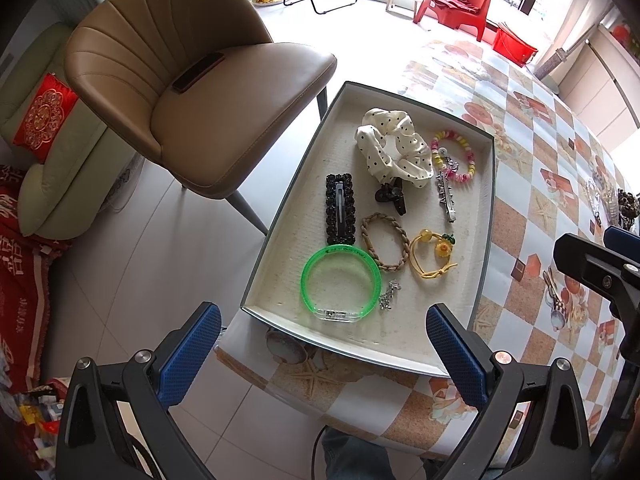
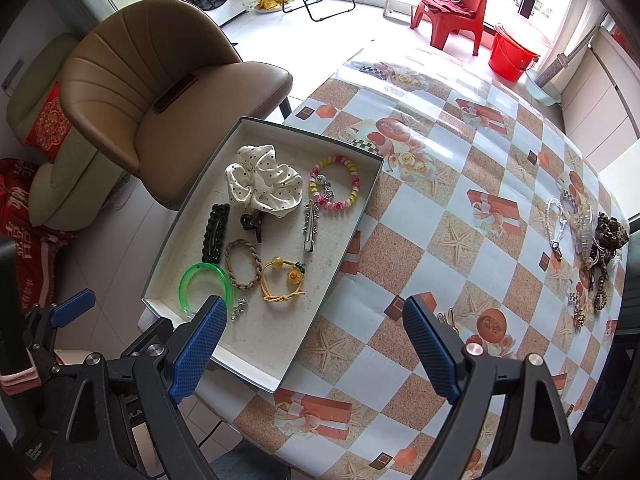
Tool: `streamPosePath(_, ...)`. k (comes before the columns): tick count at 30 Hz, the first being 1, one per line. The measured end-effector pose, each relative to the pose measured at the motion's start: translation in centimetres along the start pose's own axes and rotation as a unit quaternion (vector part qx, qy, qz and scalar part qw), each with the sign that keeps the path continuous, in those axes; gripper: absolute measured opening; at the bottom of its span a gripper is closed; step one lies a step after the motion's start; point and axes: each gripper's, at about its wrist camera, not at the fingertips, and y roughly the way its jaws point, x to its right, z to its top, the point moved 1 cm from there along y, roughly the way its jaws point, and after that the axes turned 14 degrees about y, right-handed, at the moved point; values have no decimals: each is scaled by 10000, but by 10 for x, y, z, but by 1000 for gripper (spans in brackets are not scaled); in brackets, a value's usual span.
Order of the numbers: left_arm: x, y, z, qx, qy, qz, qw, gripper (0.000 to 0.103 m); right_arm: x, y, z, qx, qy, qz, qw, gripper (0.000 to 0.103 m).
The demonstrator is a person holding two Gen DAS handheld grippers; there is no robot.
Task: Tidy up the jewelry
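Two grippers are hovering above the table with nothing between their blue pads: the left gripper [image 1: 324, 344] is standing with jaws spread wide over the near end of the shallow box tray [image 1: 280, 236], and the right gripper [image 2: 316, 344] is likewise gaping over the tray's near right corner. Nine or so pieces are already lying in the tray, among them a green bangle [image 1: 340, 282], a polka-dot scrunchie [image 1: 394, 148], a beaded bracelet [image 1: 454, 156], a black rhinestone clip [image 1: 340, 210], a braided band [image 1: 384, 242] and a yellow hair tie [image 1: 432, 252]. A pile of unsorted jewelry [image 2: 588, 248] is waiting at the far right of the table, well apart from the tray. To do the next pick well, the right gripper is probably needing to travel right and single out one piece (the tangle invites lifting several). The oilcloth [image 2: 452, 216], checked with starfish prints, is looking glossy and slippery. A tan chair [image 2: 168, 112] is standing left of the table; a red plastic chair [image 2: 456, 8] and red bucket [image 2: 512, 56] are sitting by the far window.
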Motion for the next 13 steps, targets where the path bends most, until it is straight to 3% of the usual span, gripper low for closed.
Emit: streamPosePath(13, -1, 1, -1, -28, -22, 18, 10000, 103, -2, 0, 0, -12, -3, 2, 10000, 91)
